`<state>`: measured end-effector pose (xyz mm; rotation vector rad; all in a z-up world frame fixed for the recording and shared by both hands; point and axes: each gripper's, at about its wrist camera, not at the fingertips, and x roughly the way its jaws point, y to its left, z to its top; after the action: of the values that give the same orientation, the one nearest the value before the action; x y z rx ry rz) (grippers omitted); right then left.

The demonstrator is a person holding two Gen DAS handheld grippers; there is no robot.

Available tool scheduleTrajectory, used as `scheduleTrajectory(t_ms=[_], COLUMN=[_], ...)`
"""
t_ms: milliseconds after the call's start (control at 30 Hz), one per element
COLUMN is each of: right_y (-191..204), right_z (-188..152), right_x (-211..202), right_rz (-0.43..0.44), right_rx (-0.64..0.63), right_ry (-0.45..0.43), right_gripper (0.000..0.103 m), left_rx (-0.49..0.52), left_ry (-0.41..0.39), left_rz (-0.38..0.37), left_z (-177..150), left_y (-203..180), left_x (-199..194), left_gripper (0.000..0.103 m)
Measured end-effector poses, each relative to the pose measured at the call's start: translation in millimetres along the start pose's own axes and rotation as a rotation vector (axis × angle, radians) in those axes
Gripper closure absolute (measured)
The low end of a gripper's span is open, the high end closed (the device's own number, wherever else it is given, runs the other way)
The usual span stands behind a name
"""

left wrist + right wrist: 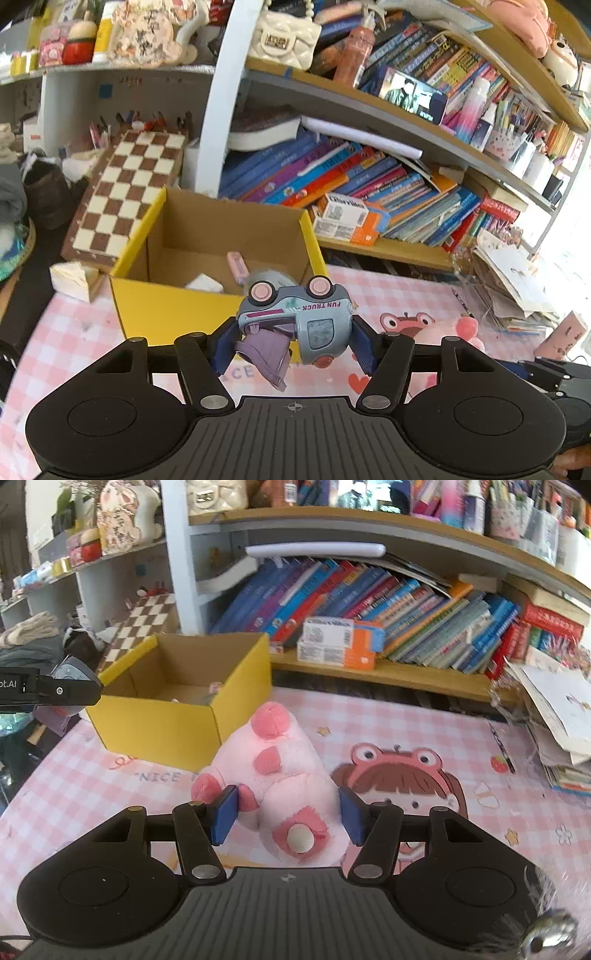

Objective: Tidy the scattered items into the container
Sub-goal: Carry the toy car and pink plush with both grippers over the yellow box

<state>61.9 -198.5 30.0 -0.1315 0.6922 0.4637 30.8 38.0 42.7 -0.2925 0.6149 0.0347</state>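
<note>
While I hold a tool in each hand, both are loaded:

Left wrist view
- My left gripper (293,341): jaws part-closed, blue pads clamped on both sides of a toy truck (299,317).
- Toy truck: grey-blue, "FUN TRUCK" on its side, flipped w/ pink wheels up; purple bucket part hangs at 7 o'clock from the body.
- Cardboard box (166,314): yellow outside, brown inside, open top, at 11 o'clock from the truck, just beyond it. Truck's wheels overlap the near rim in view; can't tell if truck is over the rim or short of it.
- Box contents: pink oblong item (236,264), white crumpled bit (205,283), grey round thing partly hidden behind the truck.
- Mat (74,339): pink-white check, under box.
- Chessboard (125,192): leans at 10 o'clock, behind the box.
- Bookshelf (369,184): 1 o'clock, books stacked slanted.

Right wrist view
- My right gripper (286,812): jaws about half-way, pads pressed into a pink plush toy (280,771) from both sides.
- Plush toy: pale pink w/ darker pink bumps, white button-like disc near the tool body; above the mat, at 5 o'clock from the box.
- Cardboard box (155,731): at 10 o'clock, near corner close to the plush.
- Left gripper (79,692): enters at 9 o'clock, beside box's left end, truck in its jaws.
</note>
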Motion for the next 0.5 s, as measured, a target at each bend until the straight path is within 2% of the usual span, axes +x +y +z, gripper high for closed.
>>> scheduleTrajectory(t_ms=[500], right_y=[34], right_z=[44], right_x=[-1], right_rz=[0.057], right_rx=[-0.084], right_ry=[-0.088], right_gripper=[0.048], left_rx=[0.075], left_ry=[-0.111], left_rz=[0.080], left_z=[23], left_y=[20], left_x=[-22], left_gripper=[0.041])
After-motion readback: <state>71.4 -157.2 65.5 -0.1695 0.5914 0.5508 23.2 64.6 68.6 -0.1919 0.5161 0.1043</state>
